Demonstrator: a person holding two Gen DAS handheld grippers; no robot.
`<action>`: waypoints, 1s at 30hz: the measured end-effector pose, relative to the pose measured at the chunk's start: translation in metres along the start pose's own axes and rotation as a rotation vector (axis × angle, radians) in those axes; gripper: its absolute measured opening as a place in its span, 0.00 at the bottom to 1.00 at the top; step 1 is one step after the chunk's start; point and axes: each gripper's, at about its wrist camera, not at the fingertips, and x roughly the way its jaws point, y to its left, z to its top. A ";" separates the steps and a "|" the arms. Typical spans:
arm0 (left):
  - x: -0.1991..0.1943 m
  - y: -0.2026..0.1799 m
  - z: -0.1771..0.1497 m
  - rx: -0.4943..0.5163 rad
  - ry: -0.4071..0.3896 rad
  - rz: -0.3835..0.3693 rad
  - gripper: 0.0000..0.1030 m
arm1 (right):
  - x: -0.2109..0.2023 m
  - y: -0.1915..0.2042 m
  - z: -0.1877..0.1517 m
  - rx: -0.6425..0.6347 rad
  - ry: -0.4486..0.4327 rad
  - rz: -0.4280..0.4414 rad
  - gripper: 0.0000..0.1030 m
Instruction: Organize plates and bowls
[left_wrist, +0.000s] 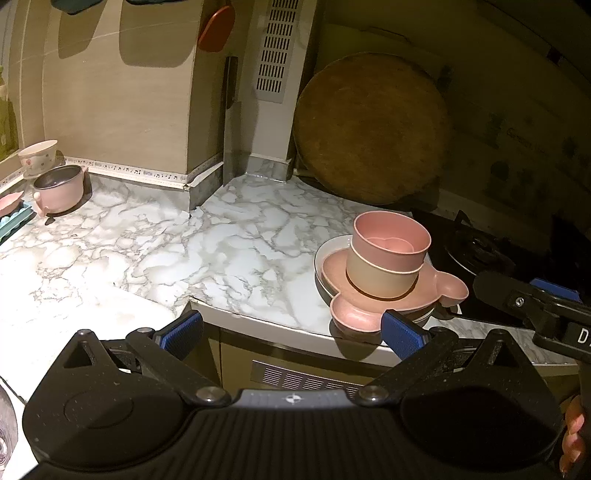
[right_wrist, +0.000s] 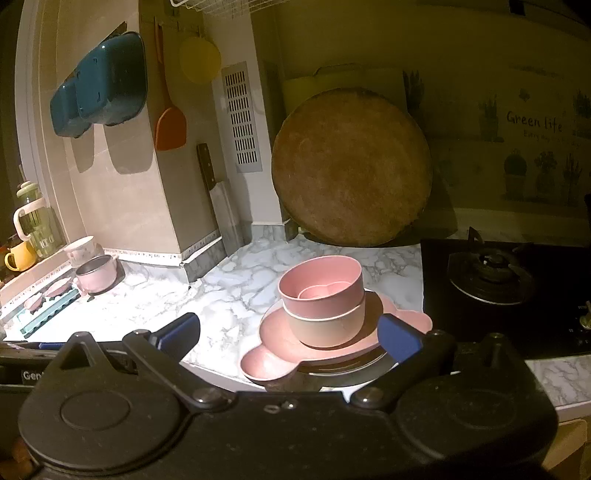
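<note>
The marble desk (left_wrist: 155, 240) carries a white plate (left_wrist: 327, 248) beside the stove (left_wrist: 480, 251), with a pink pot (left_wrist: 61, 188) well apart from it.

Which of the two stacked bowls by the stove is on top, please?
The pink bowl is on top. It sits nested inside the beige bowl, which rests on the pink plate beneath them.

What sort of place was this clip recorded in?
A home kitchen, most likely: a gas burner set in a black hob beside a marble-patterned countertop, a round wooden chopping board leaning on the wall, and a cleaver and orange spatula nearby.
</note>
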 end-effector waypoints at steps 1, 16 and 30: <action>0.000 0.000 0.000 0.001 0.000 -0.001 1.00 | 0.000 0.000 0.000 0.000 0.000 0.000 1.00; 0.000 -0.004 -0.002 0.011 0.003 -0.016 1.00 | -0.001 -0.002 -0.003 0.016 0.007 -0.008 1.00; 0.003 -0.004 -0.003 0.005 0.021 -0.021 1.00 | 0.002 -0.004 -0.005 0.038 0.029 -0.019 1.00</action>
